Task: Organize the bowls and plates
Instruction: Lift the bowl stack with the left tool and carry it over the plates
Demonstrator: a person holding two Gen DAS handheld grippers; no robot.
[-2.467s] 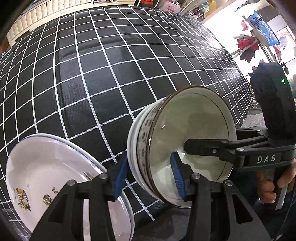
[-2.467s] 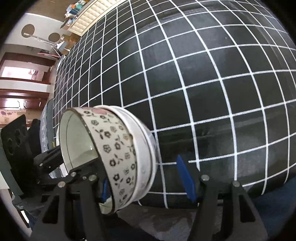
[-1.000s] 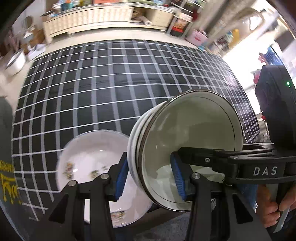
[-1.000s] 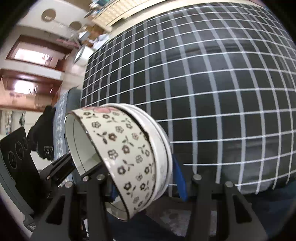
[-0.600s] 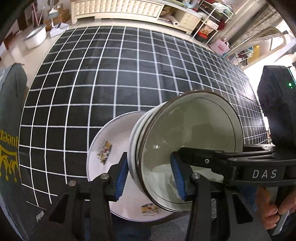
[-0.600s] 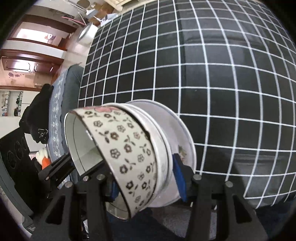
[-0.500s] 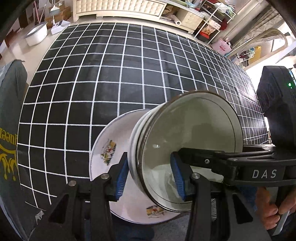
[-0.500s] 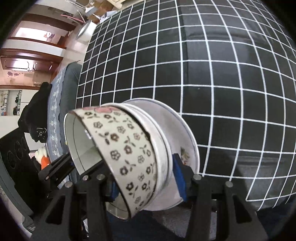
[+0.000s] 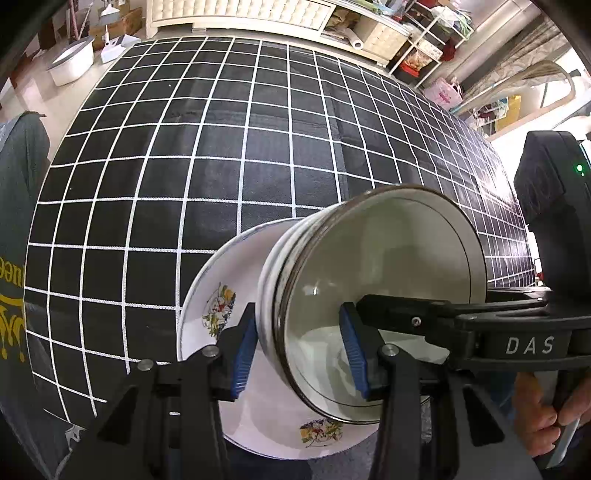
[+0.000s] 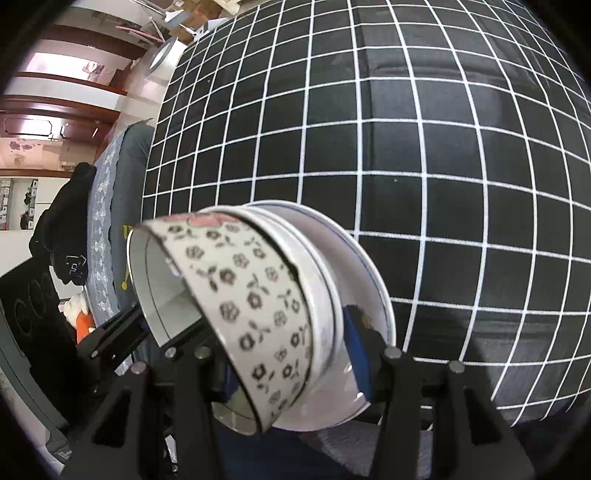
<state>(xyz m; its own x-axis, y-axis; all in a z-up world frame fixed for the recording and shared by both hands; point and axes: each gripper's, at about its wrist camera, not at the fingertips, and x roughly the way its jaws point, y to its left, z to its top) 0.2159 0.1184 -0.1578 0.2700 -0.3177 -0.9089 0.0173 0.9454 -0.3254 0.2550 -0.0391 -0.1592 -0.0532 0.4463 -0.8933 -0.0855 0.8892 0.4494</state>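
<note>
A stack of nested bowls [image 9: 373, 295], the inner one patterned with small dark flowers [image 10: 251, 302], is held on its side above a white plate with flower prints [image 9: 218, 310]. The plate [image 10: 362, 273] lies on the near edge of the black grid-cloth table [image 9: 221, 147]. My left gripper [image 9: 299, 350] is shut on the stack's wall, one blue pad outside and one inside. My right gripper [image 10: 291, 347] is shut on the opposite wall, and its body [image 9: 517, 339] crosses the left wrist view.
The black cloth with white grid lines [image 10: 424, 147] covers the whole table. A grey garment [image 9: 18, 184] hangs off the left edge. A white cabinet [image 9: 240, 14] and cluttered shelves [image 9: 424, 40] stand beyond the far edge. A white basin [image 9: 72, 62] sits on the floor.
Both grippers carried the bowl stack over the table until it hangs above the flower plate. The plate now lies directly behind and under the stack.
</note>
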